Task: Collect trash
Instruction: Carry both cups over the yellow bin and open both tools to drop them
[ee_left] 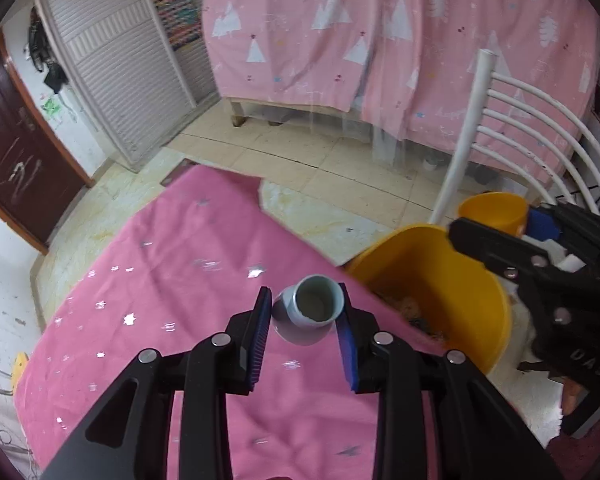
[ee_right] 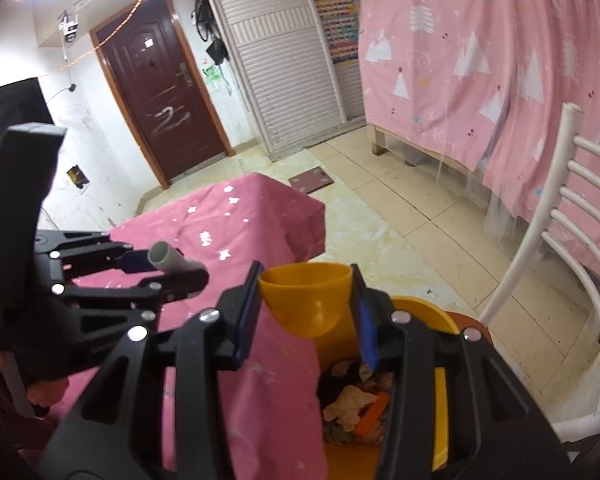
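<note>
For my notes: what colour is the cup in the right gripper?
Yellow-orange cup, clearest in the right wrist view.

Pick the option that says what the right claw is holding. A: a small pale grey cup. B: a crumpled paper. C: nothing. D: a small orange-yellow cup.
D: in the right wrist view the right claw has its pads on either side of a small orange-yellow cup, above the yellow bin of trash; the pale grey cup sits in the left claw.
</note>
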Demonstrator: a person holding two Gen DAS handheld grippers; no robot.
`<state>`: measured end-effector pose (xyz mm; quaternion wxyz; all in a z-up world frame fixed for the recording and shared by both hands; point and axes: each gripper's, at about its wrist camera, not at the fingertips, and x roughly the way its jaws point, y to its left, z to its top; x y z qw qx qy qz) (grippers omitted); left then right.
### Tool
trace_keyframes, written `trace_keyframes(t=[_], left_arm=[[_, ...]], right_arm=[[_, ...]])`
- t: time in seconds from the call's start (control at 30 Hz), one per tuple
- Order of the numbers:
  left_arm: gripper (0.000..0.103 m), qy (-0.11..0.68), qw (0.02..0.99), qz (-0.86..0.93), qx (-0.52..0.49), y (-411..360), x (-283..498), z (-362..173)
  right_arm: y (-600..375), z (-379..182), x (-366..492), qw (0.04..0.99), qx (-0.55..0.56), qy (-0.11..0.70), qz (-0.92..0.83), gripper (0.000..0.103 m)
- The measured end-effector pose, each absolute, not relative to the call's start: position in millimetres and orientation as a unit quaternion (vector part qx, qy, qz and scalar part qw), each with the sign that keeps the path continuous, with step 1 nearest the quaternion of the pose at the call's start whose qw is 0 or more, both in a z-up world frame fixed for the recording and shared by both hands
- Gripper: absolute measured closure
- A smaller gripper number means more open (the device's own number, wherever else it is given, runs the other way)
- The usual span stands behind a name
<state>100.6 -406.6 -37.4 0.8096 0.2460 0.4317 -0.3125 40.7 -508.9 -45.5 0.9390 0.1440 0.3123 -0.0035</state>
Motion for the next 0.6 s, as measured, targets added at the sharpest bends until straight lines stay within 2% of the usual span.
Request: trace_keyframes(t=[0.5,0.6], left_arm=[[0.079,0.460,0.753,-0.416,0.220,-461.9,60.7,-60.3],[0.076,0.464,0.750,-0.417,0.220,-465.4,58.5,-63.7]], right_arm=[[-555.2,-49.2,12.7,0.938,0.181,0.291,-0.049,0.063],[-557.3,-51.3,12.8,0.938,0.182,0.292,-0.049,0.063]])
